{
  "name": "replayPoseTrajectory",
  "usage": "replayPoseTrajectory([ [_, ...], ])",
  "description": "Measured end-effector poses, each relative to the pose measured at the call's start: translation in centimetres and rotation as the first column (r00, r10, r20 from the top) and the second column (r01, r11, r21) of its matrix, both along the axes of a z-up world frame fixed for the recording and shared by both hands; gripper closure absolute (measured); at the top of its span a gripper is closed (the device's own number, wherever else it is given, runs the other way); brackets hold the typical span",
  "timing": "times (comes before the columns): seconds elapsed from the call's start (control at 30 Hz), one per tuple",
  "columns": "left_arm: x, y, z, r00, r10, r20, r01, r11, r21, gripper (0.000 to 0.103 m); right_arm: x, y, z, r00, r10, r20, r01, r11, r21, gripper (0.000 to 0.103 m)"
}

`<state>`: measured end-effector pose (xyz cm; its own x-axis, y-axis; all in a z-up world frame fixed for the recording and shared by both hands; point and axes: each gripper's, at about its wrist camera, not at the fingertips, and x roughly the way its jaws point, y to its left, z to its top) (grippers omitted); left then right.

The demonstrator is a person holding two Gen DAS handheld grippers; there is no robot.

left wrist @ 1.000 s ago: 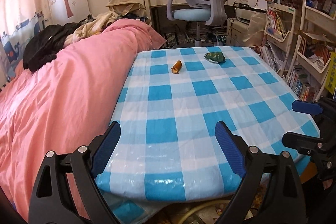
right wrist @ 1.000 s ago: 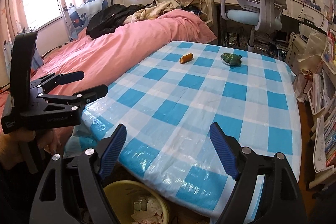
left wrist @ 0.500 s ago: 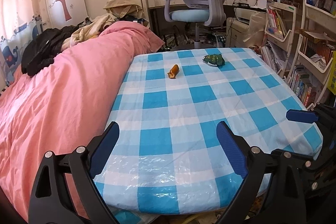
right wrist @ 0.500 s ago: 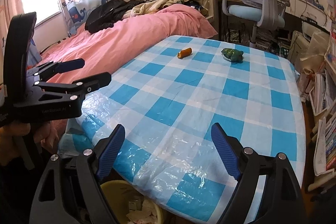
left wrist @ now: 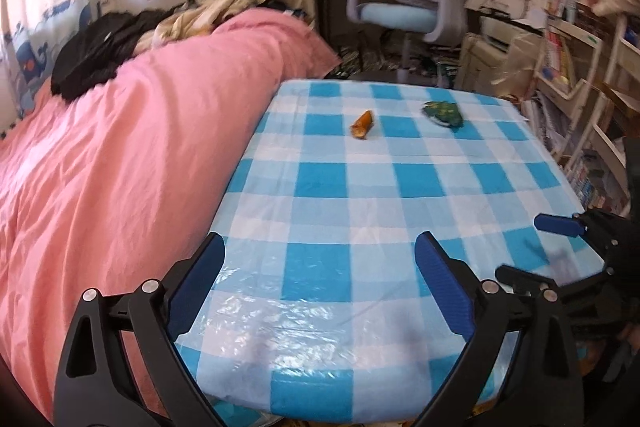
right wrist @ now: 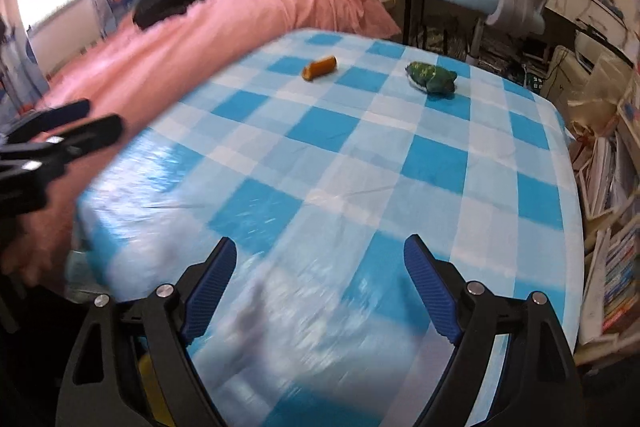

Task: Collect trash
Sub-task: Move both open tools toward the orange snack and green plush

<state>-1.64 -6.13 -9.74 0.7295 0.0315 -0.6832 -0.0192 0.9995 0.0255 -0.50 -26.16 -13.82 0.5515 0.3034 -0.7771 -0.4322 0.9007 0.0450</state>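
Both black blue-padded tools, left tool (left wrist: 320, 287) and right tool (right wrist: 318, 285), stand spread wide, holding nothing. They hover over the near edge of the blue-checked plastic-covered surface (right wrist: 360, 163). The right one's jaws have just been opening.

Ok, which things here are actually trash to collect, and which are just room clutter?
For the job:
- orange wrapper
- crumpled green wrapper
- left gripper and right gripper, both open and empty

Just lying about:
- pink duvet
- desk chair
- black clothes
- bookshelves
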Motion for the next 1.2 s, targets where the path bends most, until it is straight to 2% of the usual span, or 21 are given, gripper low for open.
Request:
replayPoseTrajectory([
  [0.2,0.6,2.1,0.7,0.999,0.049,0.001,-0.049,0.996,-0.071,0.008,5.1,0.3,-1.6,0.999,0.011,-0.038,-0.014,0.996,-0.084,0.017],
  [0.27,0.6,2.5,0.8,0.998,0.057,-0.006,-0.057,0.994,-0.092,0.008,6.0,0.7,-2.3,0.998,0.026,-0.059,-0.032,0.994,-0.108,0.011],
  [0.3,0.5,2.6,0.9,0.999,0.052,-0.011,-0.053,0.993,-0.106,0.008,6.4,0.9,-2.6,0.998,0.031,-0.051,-0.036,0.994,-0.099,0.007],
  [0.4,0.4,2.3,1.1,0.999,0.029,-0.014,-0.031,0.993,-0.116,0.008,7.1,0.8,-2.9,0.998,0.025,-0.059,-0.028,0.998,-0.050,0.007],
  [0.6,0.0,2.1,1.1,1.000,-0.007,-0.027,0.004,0.993,-0.118,0.008,7.1,0.7,-2.8,0.998,0.017,-0.060,-0.020,0.999,-0.049,0.006],
  [0.9,-0.2,3.5,1.2,0.999,0.006,-0.048,-0.017,0.974,-0.227,0.008,7.4,0.9,-2.8,0.998,0.017,-0.062,-0.020,0.999,-0.050,0.006],
  [1.0,0.0,3.0,0.6,0.998,-0.004,-0.070,-0.011,0.976,-0.216,0.008,7.3,0.9,-2.8,0.998,0.017,-0.062,-0.020,0.999,-0.050,0.006],
  [1.2,-0.3,1.1,0.1,0.995,-0.060,-0.079,0.049,0.989,-0.141,0.008,7.3,0.9,-2.8,0.998,0.017,-0.062,-0.020,0.999,-0.050,0.006],
])
